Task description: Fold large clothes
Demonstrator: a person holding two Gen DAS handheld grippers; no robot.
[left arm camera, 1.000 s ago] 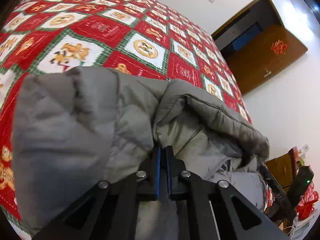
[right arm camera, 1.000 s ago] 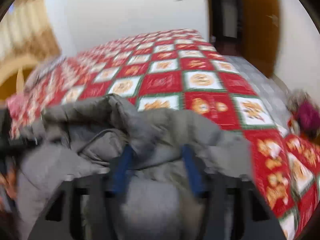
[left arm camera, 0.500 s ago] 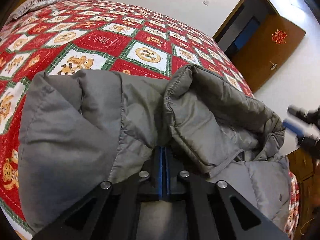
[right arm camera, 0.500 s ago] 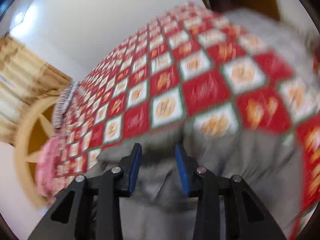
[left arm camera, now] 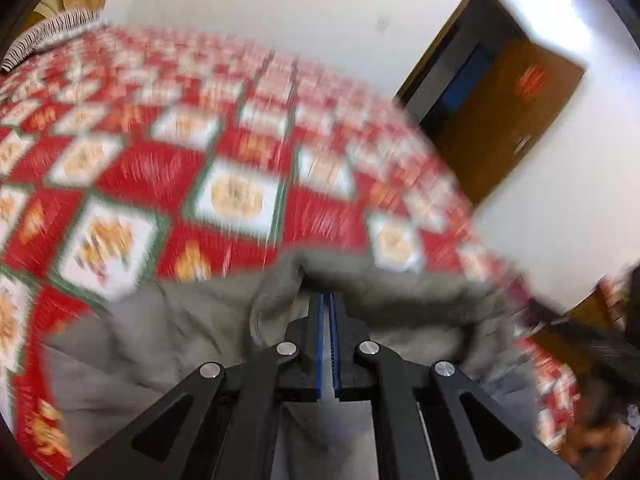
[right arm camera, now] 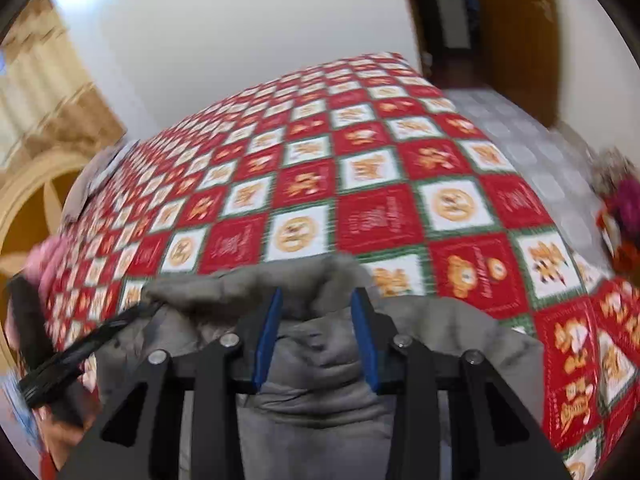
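Note:
A grey padded jacket (left arm camera: 160,340) lies bunched at the near edge of a bed with a red, white and green patchwork quilt (left arm camera: 240,168). My left gripper (left arm camera: 326,300) is shut, its blue pads pinching a fold of the jacket. In the right wrist view the jacket (right arm camera: 320,360) fills the bottom middle. My right gripper (right arm camera: 316,300) is open, with a thick fold of the jacket between its blue pads. The other gripper shows at the left (right arm camera: 76,356). The left view is blurred.
The quilt (right arm camera: 360,168) covers the whole bed beyond the jacket. A brown door (left arm camera: 504,120) stands ajar at the far right wall. A wooden headboard (right arm camera: 32,200) is at the left. Red and purple items (right arm camera: 624,216) lie on the tiled floor.
Both grippers have swung, and the views tilted up, with the jacket lower in frame. The left gripper stays shut on the jacket. The right gripper's jaws stand wider, around a jacket fold.

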